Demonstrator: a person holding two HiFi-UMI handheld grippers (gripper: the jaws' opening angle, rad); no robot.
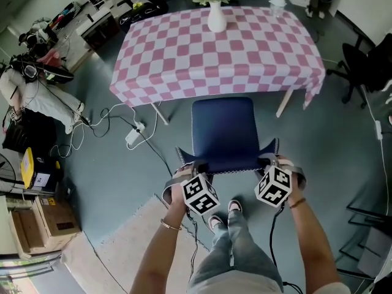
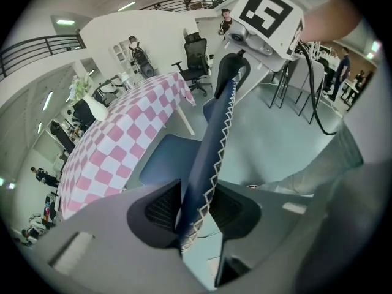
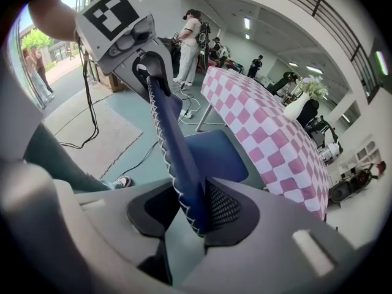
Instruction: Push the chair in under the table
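A chair with a dark blue seat [image 1: 223, 130] stands in front of a table [image 1: 184, 60] draped in a pink-and-white checked cloth; the seat's front lies just under the table's near edge. My left gripper [image 1: 187, 164] is shut on the left end of the white-stitched backrest [image 1: 226, 165]. My right gripper [image 1: 269, 161] is shut on its right end. In the left gripper view the backrest [image 2: 214, 139] runs up from between my left gripper's [image 2: 195, 210] pads to the right gripper [image 2: 236, 69]. In the right gripper view the backrest [image 3: 171, 133] leaves my right gripper [image 3: 193, 210] toward the left gripper [image 3: 147, 66].
A white vase [image 1: 216, 17] of flowers stands on the table. Cables and a power strip [image 1: 133, 136] lie on the floor to the left. A black office chair [image 1: 361, 66] stands at the right. A pale rug [image 1: 122, 244] and the person's shoes [image 1: 223, 216] are behind the chair.
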